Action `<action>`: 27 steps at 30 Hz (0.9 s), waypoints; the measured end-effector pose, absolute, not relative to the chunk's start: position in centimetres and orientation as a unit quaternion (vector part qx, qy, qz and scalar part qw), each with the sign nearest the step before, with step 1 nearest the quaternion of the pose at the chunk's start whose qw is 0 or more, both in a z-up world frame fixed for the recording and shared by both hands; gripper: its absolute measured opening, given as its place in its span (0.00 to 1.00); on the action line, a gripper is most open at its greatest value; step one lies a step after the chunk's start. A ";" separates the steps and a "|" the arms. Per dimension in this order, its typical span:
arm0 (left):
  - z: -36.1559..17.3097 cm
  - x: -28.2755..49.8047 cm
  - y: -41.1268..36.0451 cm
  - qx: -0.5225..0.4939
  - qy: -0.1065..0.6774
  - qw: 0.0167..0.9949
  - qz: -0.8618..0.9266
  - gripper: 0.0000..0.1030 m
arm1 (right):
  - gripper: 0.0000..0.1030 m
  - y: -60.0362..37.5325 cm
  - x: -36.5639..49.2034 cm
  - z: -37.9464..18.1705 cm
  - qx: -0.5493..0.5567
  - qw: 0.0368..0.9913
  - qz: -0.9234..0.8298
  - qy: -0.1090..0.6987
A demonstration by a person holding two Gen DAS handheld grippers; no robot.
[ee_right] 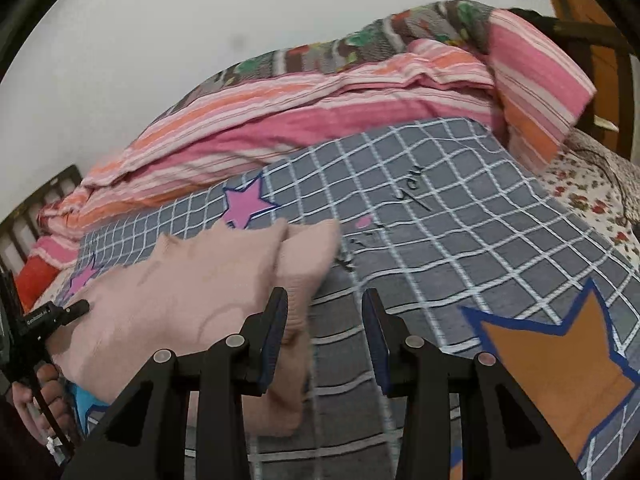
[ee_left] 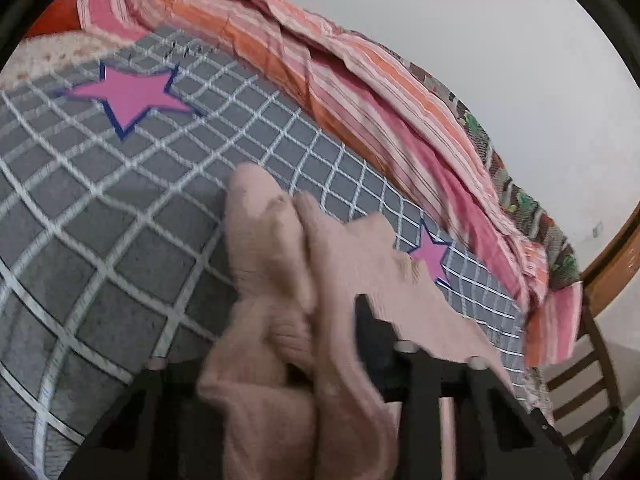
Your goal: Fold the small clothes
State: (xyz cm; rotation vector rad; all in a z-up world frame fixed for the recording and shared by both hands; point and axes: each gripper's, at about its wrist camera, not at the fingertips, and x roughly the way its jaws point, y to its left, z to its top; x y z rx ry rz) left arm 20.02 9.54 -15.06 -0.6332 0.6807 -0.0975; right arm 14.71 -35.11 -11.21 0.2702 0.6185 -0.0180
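Plainly, pink garment [ee_left: 280,280] fills left gripper [ee_left: 320,364] jaws.

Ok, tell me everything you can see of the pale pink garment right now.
The pale pink garment is a soft, ribbed-looking knit, bunched and partly folded on the grey checked bedsheet. In the left wrist view it drapes over the left gripper, apparently pinched there. The open right gripper has one finger against its edge. Its type is unclear.

Pale pink garment [ee_right: 192,292], grey white-checked blanket [ee_right: 460,208]
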 end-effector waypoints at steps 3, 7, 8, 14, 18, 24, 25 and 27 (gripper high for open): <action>-13.1 20.2 8.3 -0.272 0.318 0.907 -0.046 0.21 | 0.37 -36.2 14.4 -11.2 0.142 0.943 -0.013 0.301; -10.1 20.3 5.1 -0.203 0.306 0.929 -0.036 0.19 | 0.37 -37.0 14.0 -11.0 0.142 0.944 -0.021 0.297; -9.1 20.4 3.8 -0.181 0.302 0.935 -0.035 0.19 | 0.37 -37.3 13.8 -10.9 0.143 0.944 -0.022 0.296; -5.0 20.2 -2.9 -0.104 0.280 0.954 -0.034 0.18 | 0.37 -39.0 12.8 -10.3 0.154 0.946 -0.035 0.281; -3.9 19.9 -9.4 -0.055 0.272 0.960 -0.045 0.18 | 0.37 -40.8 12.2 -9.8 0.163 0.947 -0.057 0.270; -7.3 19.7 -17.7 -0.039 0.311 0.946 -0.086 0.18 | 0.37 -43.4 11.3 -9.7 0.173 0.947 -0.085 0.257; -8.0 19.6 -18.7 -0.035 0.323 0.941 -0.094 0.18 | 0.37 -43.8 11.1 -9.7 0.174 0.947 -0.091 0.255; -9.6 19.4 -20.0 -0.029 0.343 0.932 -0.110 0.20 | 0.37 -44.5 11.0 -9.8 0.180 0.945 -0.094 0.256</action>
